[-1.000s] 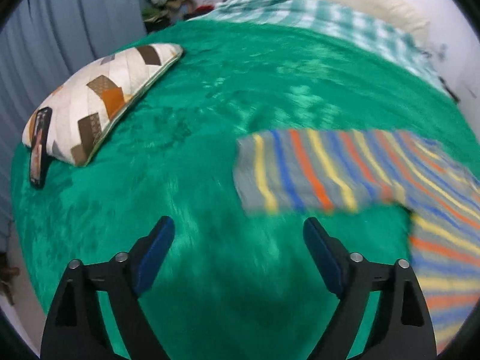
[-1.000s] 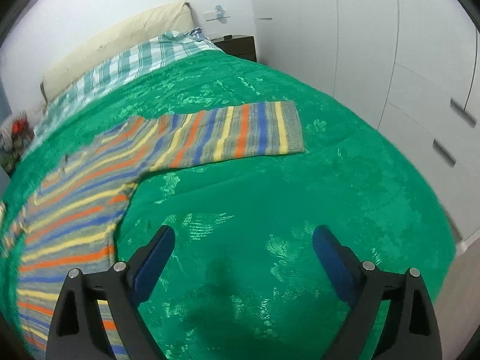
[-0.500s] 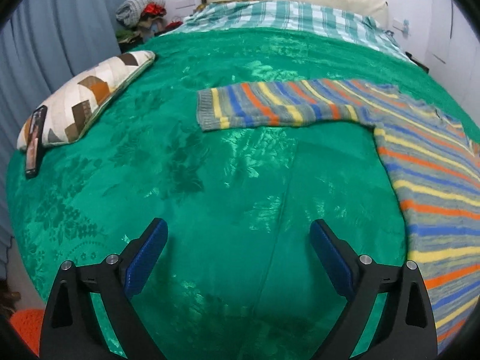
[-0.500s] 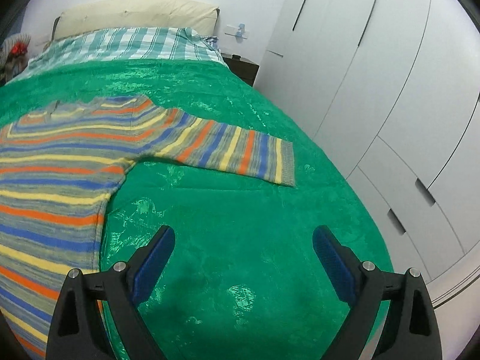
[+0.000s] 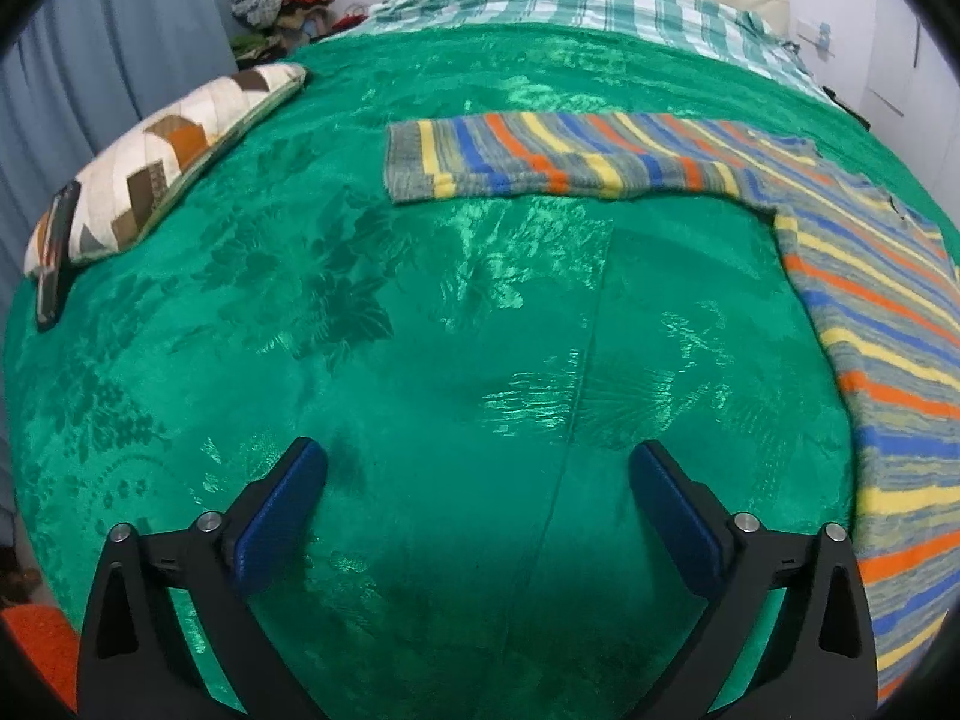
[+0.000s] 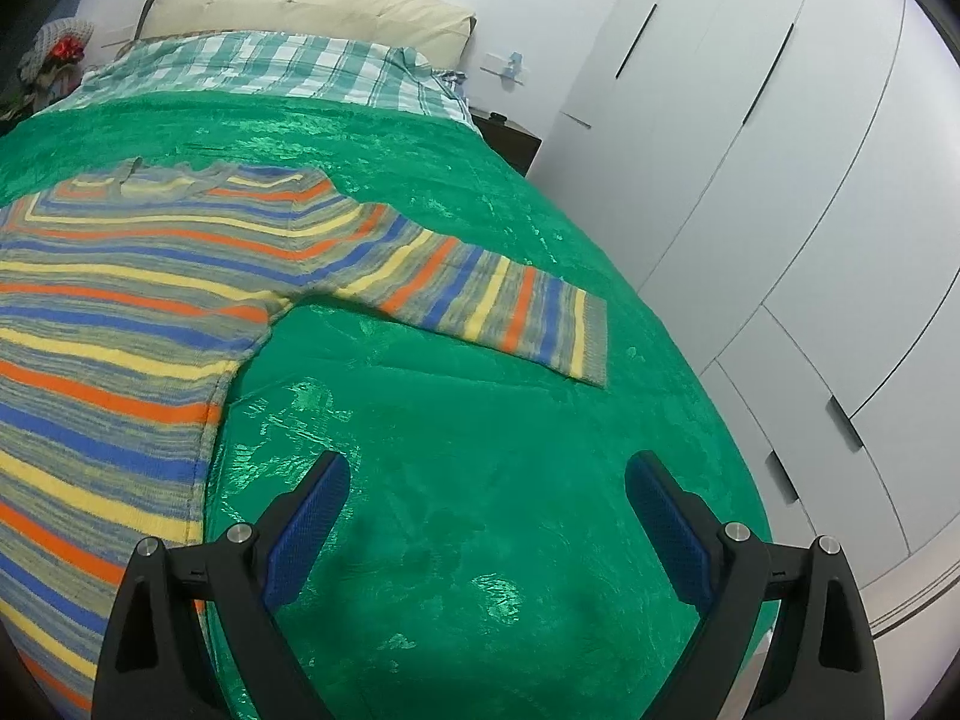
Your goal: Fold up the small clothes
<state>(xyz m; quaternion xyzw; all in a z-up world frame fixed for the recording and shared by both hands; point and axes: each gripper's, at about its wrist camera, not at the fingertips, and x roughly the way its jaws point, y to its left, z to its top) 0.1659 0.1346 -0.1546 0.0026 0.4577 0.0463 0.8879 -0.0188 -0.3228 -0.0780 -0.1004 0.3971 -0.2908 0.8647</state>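
Note:
A striped sweater (image 5: 870, 312) in grey, blue, orange and yellow lies flat on a green bedspread (image 5: 420, 300). Its left sleeve (image 5: 540, 159) stretches out ahead of my left gripper (image 5: 477, 480), which is open and empty above bare bedspread. In the right wrist view the sweater body (image 6: 120, 324) fills the left side and its right sleeve (image 6: 498, 312) reaches out ahead of my right gripper (image 6: 487, 492), which is open and empty over the bedspread (image 6: 480, 540).
A patchwork cushion (image 5: 162, 156) with a dark phone (image 5: 55, 258) leaning on it lies at the bed's left edge. Plaid sheet (image 5: 570, 6) and pillow (image 6: 306, 9) at the head. White wardrobe (image 6: 780, 180) stands right of the bed. Clothes pile (image 5: 282, 0) far left.
Both grippers have swung and pulled back towards the foot of the bed; the sleeves now lie farther ahead and more of the sweater body shows. Both grippers stay open.

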